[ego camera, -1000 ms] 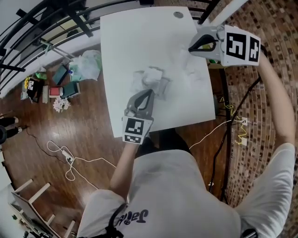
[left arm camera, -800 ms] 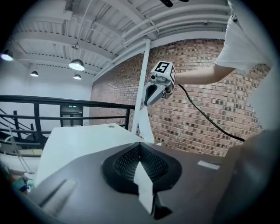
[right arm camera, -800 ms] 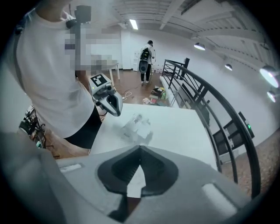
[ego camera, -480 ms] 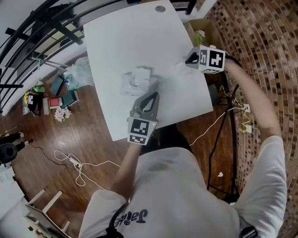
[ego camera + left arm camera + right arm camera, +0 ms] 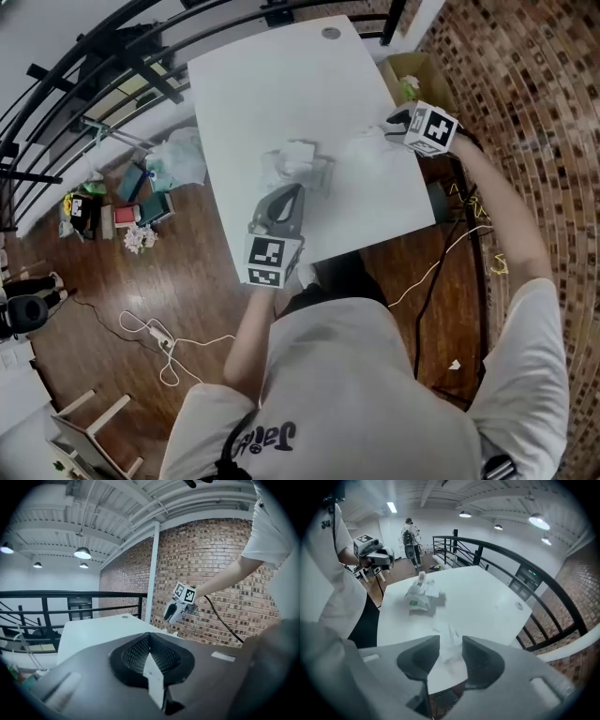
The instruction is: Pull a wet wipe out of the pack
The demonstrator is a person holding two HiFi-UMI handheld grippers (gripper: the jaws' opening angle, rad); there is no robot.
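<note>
The wet wipe pack lies crumpled near the middle of the white table; it also shows in the right gripper view. My left gripper hovers just short of the pack's near side, jaws shut with nothing between them. My right gripper points steeply down at the table's right edge. Its jaws are opening, with a pulled-out white wipe between them, resting crumpled on the table; the pads do not press it.
A cardboard box stands past the table's right far corner. Bags and boxes lie on the wooden floor to the left, beside a black railing. A round grommet sits at the table's far edge.
My right gripper has come down from high above the table to its right edge with the wipe, and its jaws have parted. The left gripper has stayed by the pack.
</note>
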